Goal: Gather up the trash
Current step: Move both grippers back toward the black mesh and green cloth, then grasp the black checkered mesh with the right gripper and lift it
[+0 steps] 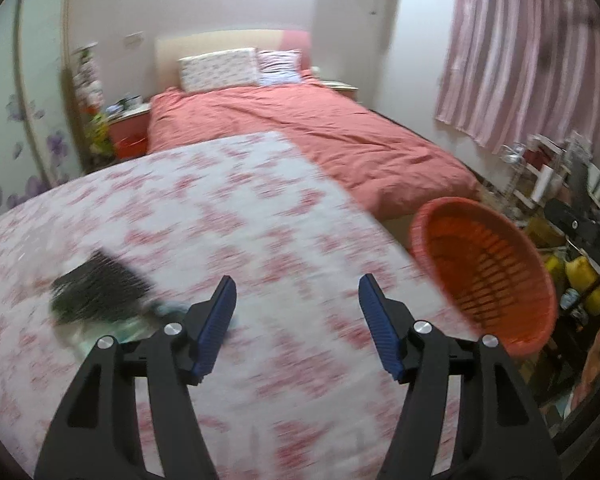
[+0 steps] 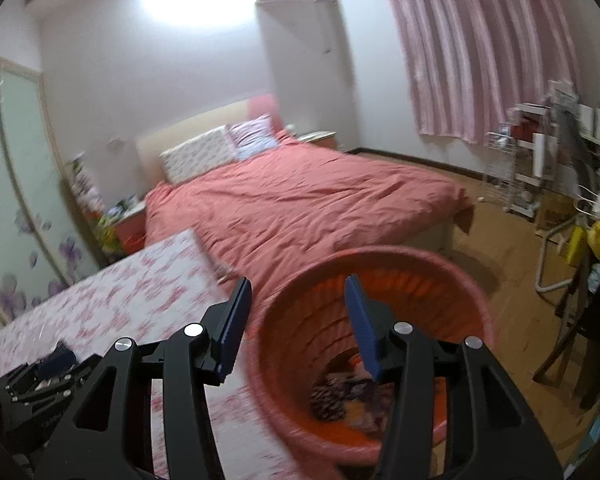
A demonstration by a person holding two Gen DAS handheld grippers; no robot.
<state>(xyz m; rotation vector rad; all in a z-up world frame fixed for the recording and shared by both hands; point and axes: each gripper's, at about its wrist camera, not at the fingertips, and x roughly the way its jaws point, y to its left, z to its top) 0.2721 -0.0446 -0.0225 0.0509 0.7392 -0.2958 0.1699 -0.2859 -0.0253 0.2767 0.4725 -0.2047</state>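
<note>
A red plastic basket [image 1: 496, 272] stands at the right edge of a table with a pink flowered cloth [image 1: 204, 216]. In the right wrist view the basket [image 2: 380, 280] holds dark patterned wrappers [image 2: 340, 394] at its bottom. My left gripper [image 1: 298, 294] is open and empty above the cloth. A dark crumpled wrapper [image 1: 100, 288] on greenish paper lies to its left. My right gripper [image 2: 298, 292] is open and empty, over the basket's near rim. The left gripper [image 2: 52, 364] also shows at the lower left of the right wrist view.
A bed with a pink quilt [image 2: 300, 208] lies beyond the table. Pink curtains [image 2: 480, 48] hang at the right. Cluttered shelves [image 2: 540, 160] and yellow items [image 1: 584, 280] stand along the right side. A glass wardrobe door [image 2: 16, 184] is at the left.
</note>
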